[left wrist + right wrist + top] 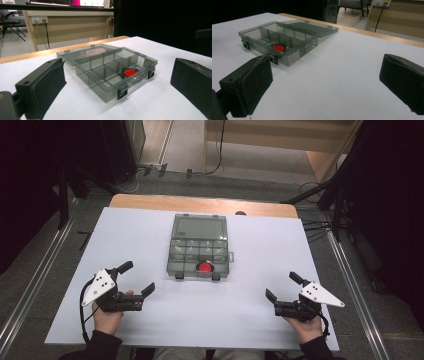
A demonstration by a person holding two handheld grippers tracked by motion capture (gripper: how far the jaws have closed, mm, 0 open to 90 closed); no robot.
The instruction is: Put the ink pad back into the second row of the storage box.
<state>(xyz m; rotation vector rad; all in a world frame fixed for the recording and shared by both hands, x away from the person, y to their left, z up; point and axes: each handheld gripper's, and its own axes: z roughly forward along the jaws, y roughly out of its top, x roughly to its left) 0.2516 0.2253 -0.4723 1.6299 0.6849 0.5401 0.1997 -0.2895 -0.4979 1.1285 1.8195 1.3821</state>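
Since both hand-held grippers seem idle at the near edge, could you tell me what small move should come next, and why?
Probably the right hand-held gripper should ease forward toward the round red object in the near compartment of the open smoky transparent plastic organiser box. Its jaws stand wide apart and empty, the hinged lid lies flat behind, and white table surface separates both it and the left hand-held gripper from the box.

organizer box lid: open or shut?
Open. The lid lies folded back flat on the table behind the compartment box, so the dividers are exposed and a red round piece sits uncovered in a front compartment.
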